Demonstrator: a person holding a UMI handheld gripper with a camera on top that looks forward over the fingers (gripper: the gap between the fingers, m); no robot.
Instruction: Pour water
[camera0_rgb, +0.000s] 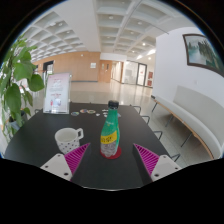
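A green plastic bottle (111, 132) with a dark cap and a yellow-red label stands upright on the dark table (45, 135), on a small red coaster. A white mug (68, 139) stands to its left. My gripper (110, 160) is open, its two pink-padded fingers (71, 160) spread wide low in the view. The bottle stands just ahead of the fingers, midway between them, with a clear gap on each side. The mug is ahead of the left finger.
A leafy green plant (14, 85) stands at the table's left. A white sign board (58, 92) stands at the far left of the table. Chairs (152, 108) line the right side; a white bench (195, 115) runs along the right wall.
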